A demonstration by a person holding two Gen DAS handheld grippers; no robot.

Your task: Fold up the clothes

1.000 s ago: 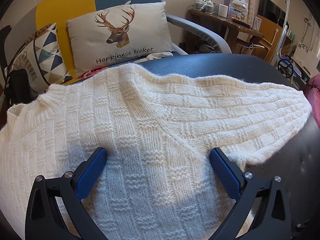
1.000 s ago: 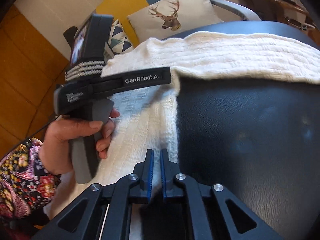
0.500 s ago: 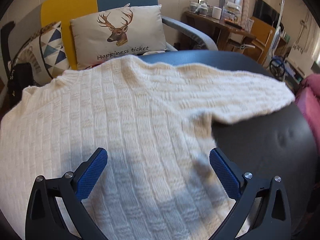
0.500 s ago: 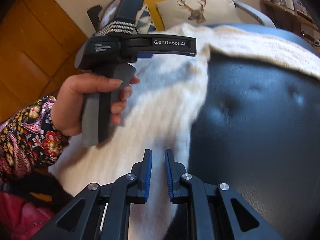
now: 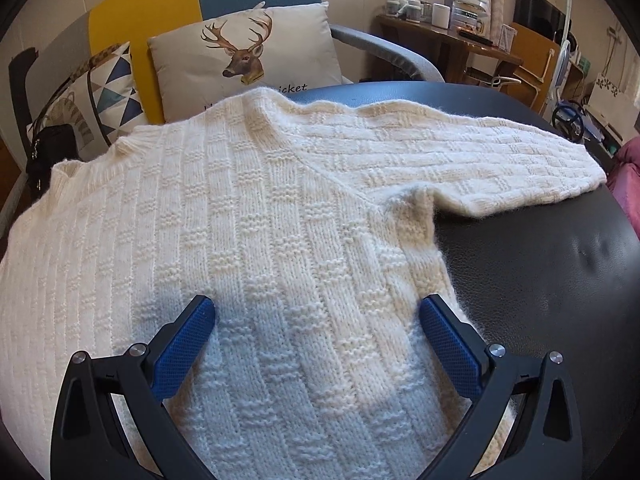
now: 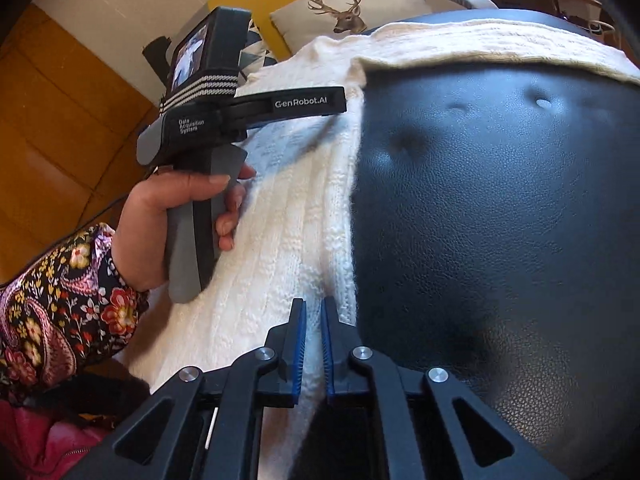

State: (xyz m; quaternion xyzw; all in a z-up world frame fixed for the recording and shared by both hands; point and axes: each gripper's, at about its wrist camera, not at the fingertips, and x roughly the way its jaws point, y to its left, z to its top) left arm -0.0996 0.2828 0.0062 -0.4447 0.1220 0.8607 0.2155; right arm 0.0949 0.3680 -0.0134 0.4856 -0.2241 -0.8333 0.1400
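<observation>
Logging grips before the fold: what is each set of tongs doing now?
Left tongs: open above the sweater, holding nothing.
Right tongs: shut on the sweater's edge.

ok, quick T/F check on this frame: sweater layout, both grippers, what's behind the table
1. The white knit sweater lies spread on a black padded surface. True.
2. The left gripper is clamped on the collar. False: its jaws stand wide open over the sweater's body.
3. The right gripper is nearly shut at the sweater's side edge. True.
4. One sleeve is folded across the chest. False: it stretches outward, flat.
5. A deer-print cushion sits behind the sweater. True.
</observation>
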